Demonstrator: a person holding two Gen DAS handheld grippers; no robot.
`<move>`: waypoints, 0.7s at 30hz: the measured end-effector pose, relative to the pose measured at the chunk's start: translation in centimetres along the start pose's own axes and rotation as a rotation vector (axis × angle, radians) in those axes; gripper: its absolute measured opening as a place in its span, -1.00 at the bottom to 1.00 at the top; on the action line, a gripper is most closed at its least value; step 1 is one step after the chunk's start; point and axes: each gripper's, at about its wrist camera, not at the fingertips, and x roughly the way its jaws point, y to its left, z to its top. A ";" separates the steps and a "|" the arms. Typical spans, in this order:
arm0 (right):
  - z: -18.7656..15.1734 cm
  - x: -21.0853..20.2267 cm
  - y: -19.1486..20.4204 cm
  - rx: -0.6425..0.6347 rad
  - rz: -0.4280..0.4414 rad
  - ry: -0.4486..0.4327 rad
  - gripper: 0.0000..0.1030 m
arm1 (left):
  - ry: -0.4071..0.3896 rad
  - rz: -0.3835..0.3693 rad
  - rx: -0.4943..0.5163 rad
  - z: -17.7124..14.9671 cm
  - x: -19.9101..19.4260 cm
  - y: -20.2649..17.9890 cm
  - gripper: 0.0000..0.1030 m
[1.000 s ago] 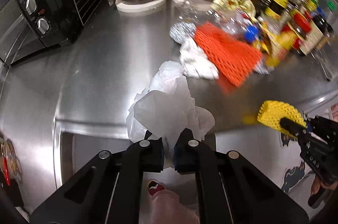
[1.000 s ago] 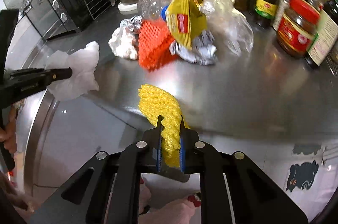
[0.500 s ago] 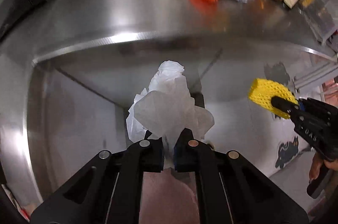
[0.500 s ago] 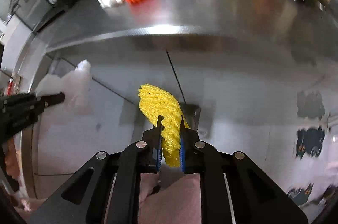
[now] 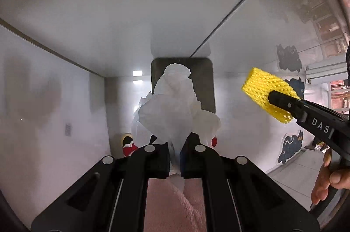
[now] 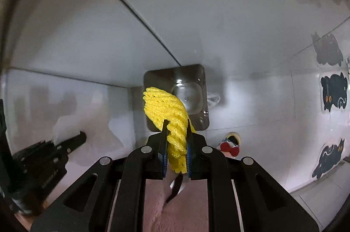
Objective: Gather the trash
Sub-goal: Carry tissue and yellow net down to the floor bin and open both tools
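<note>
Hiding the bin (image 5: 205, 83) below: left gripper (image 5: 175, 157) clamping tissue (image 5: 172, 111), right gripper (image 6: 176, 157) pinching yellow foam net (image 6: 168, 113)

A brushed steel cabinet front (image 5: 166, 2) is seen ahead of the claw, divided by a dark diagonal seam (image 5: 236, 11). Pale floor tiles (image 6: 258, 122) are seen below the claw. Dark cat-shaped stickers (image 6: 333, 93) are seen on the tiles to its right. A square steel bin (image 6: 198, 76) is seen directly beyond the claw tips. A bright rectangular light reflection (image 5: 137, 73) is noted left of them.
</note>
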 end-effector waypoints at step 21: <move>4.4 5.1 0.0 0.028 -0.021 0.062 -0.11 | 0.074 -0.033 0.074 3.6 7.1 -1.8 -0.60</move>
